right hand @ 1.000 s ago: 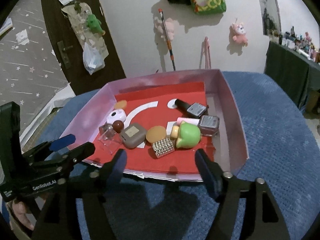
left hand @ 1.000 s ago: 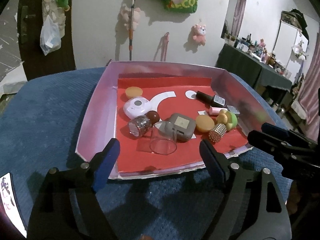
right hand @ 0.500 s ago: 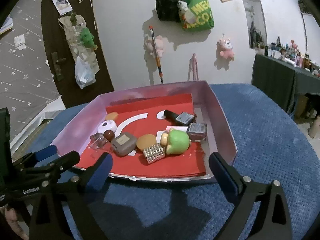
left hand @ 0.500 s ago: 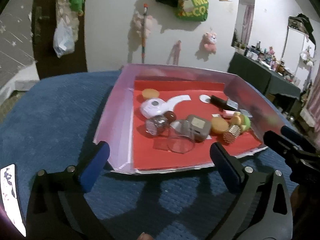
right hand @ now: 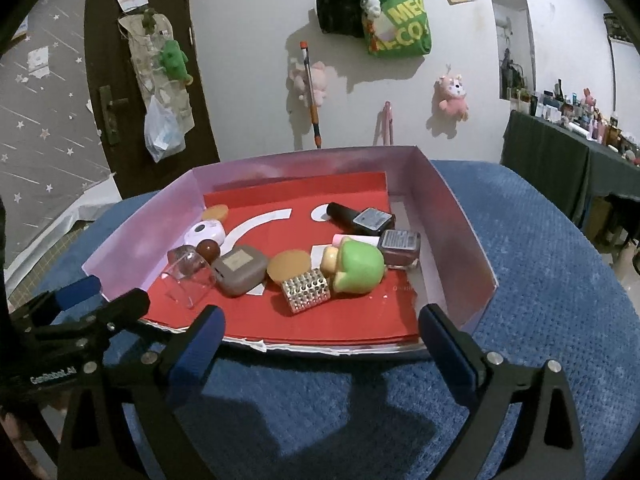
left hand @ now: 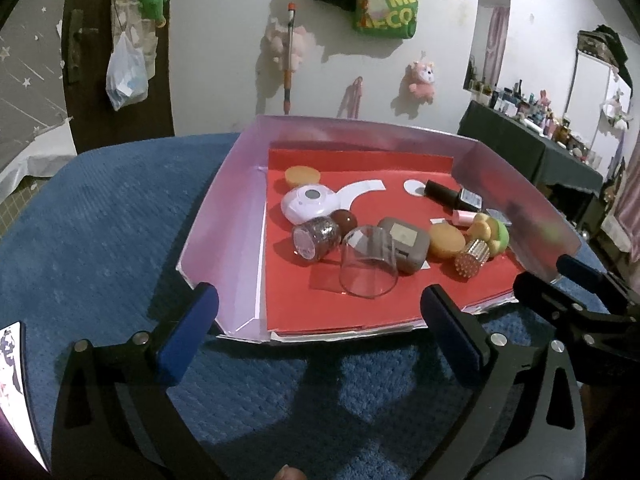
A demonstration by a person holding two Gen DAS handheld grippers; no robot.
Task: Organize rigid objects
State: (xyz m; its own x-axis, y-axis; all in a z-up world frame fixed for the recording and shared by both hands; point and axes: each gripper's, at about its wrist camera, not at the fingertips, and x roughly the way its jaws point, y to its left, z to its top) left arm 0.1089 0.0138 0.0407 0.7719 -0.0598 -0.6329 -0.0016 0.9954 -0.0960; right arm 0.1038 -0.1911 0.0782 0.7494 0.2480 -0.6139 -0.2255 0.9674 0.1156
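Note:
A pink-walled box (left hand: pixel 224 216) (right hand: pixel 460 220) with a red floor lies on the blue cloth. It holds a clear cup on its side (left hand: pixel 368 266) (right hand: pixel 188 280), a taupe case (left hand: pixel 404 242) (right hand: pixel 240 270), a white round device (left hand: pixel 310 204), a green toy (right hand: pixel 358 266), a studded silver piece (right hand: pixel 306 290), an orange disc (right hand: pixel 290 266) and nail polish bottles (right hand: pixel 360 218). My left gripper (left hand: pixel 320 332) is open and empty before the box's near left corner. My right gripper (right hand: pixel 320 340) is open and empty before its near edge.
The blue cloth (right hand: pixel 540 248) spreads around the box on all sides. A dark door (right hand: pixel 120 80) and a wall with hanging bags and plush toys (right hand: pixel 396 28) stand behind. A dark table with bottles (right hand: pixel 568 144) is at the far right.
Both grippers have drawn back from the box and opened wider. The objects in the box have not moved.

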